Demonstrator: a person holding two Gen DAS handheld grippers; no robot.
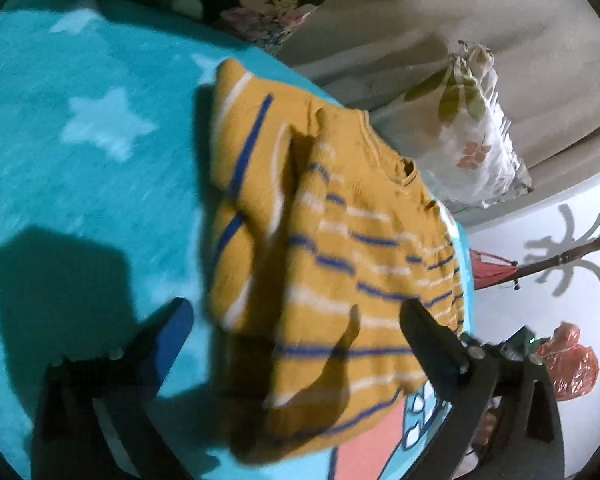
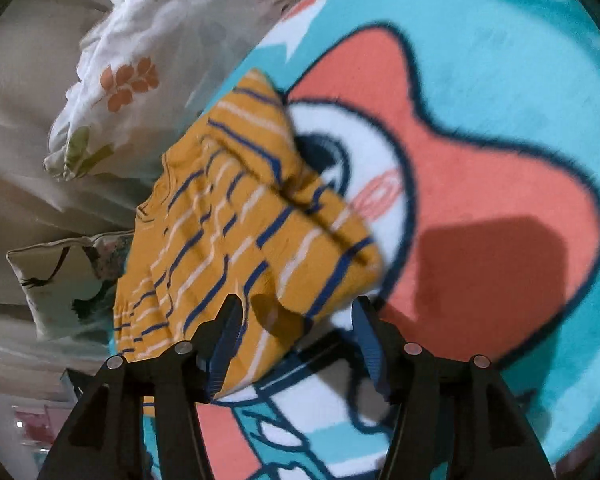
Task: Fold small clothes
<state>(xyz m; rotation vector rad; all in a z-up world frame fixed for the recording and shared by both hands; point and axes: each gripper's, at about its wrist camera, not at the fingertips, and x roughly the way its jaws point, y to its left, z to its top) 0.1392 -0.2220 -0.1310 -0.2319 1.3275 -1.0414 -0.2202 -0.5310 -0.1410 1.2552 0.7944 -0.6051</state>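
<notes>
A small mustard-yellow sweater (image 1: 332,248) with blue and white stripes lies partly folded on a teal blanket (image 1: 80,180), close to the blanket's edge. A sleeve or side panel is turned over its body. In the left wrist view my left gripper (image 1: 296,320) hovers over the sweater's lower part, jaws wide apart, with nothing pinched. In the right wrist view the sweater (image 2: 236,216) lies ahead of and partly beneath my right gripper (image 2: 298,316). Its jaws stand apart with a fold of the cloth lying between the fingertips, and the pads do not press on it.
The blanket (image 2: 520,60) carries white stars and a large coral cartoon figure. Past its edge lie a beige sheet (image 1: 460,20) and floral pillows (image 1: 476,140) (image 2: 112,92). A coat rack (image 1: 572,256) and an orange plastic bag (image 1: 568,360) stand by the white wall.
</notes>
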